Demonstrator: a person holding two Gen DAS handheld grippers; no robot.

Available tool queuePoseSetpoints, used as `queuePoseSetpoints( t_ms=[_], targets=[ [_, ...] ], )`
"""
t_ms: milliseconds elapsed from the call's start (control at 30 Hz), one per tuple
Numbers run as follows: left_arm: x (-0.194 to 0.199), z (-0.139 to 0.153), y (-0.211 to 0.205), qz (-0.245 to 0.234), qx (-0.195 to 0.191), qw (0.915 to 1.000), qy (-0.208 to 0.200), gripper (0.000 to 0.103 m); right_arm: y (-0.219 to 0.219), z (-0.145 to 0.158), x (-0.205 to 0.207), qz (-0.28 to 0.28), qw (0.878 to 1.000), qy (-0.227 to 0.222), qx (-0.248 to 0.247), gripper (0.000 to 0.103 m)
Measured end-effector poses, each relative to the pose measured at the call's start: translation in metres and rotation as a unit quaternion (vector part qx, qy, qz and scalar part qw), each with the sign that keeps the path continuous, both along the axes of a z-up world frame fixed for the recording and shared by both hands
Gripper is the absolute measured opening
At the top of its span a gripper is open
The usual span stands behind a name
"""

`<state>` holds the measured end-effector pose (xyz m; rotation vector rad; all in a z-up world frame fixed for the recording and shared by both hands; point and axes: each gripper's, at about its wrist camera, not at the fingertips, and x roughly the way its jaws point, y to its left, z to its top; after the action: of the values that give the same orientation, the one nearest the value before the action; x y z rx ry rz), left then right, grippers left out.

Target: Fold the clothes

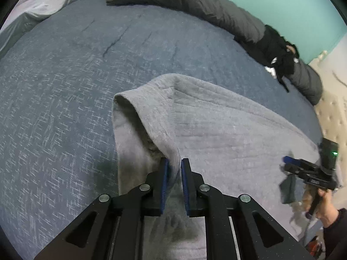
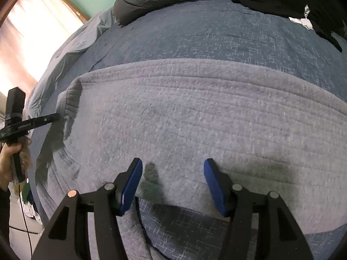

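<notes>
One grey garment (image 2: pixel 184 112) lies spread on the blue bedspread (image 1: pixel 65 86), with one dark rolled duvet (image 1: pixel 206 8) along the far edge beyond it and one black clothes heap (image 1: pixel 279 52) at that duvet's right end. At the garment's left edge, the left gripper (image 1: pixel 174 166) is nearly closed, pinching a raised fold. Over the garment's near edge, the right gripper (image 2: pixel 173 169) stands half open, holding nothing.

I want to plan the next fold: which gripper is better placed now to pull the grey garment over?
Left. The left gripper already pinches the grey garment at its edge; the right gripper hangs open above it, holding nothing.
</notes>
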<state>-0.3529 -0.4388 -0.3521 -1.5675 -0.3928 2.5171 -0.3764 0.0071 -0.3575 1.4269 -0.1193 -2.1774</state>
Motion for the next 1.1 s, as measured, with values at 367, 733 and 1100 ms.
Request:
queuePoseSetpoints(
  t_ms=[367,733,1100],
  targets=[
    [-0.024,0.036,-0.011,0.041,-0.038,0.9976,0.04,0.004,0.008,0.005,-0.001,-0.005,1.0,0.008,0.0,0.06],
    [-0.053,0.028,-0.02,0.074,-0.055,0.9954,0.027,0.005,0.035,0.021,-0.003,-0.018,1.0,0.021,0.005,0.06],
    [-0.045,-0.005,-0.024,0.076,-0.066,0.9949,-0.001,0.005,0.018,0.008,0.002,0.037,0.999,0.02,0.035,0.06]
  ],
)
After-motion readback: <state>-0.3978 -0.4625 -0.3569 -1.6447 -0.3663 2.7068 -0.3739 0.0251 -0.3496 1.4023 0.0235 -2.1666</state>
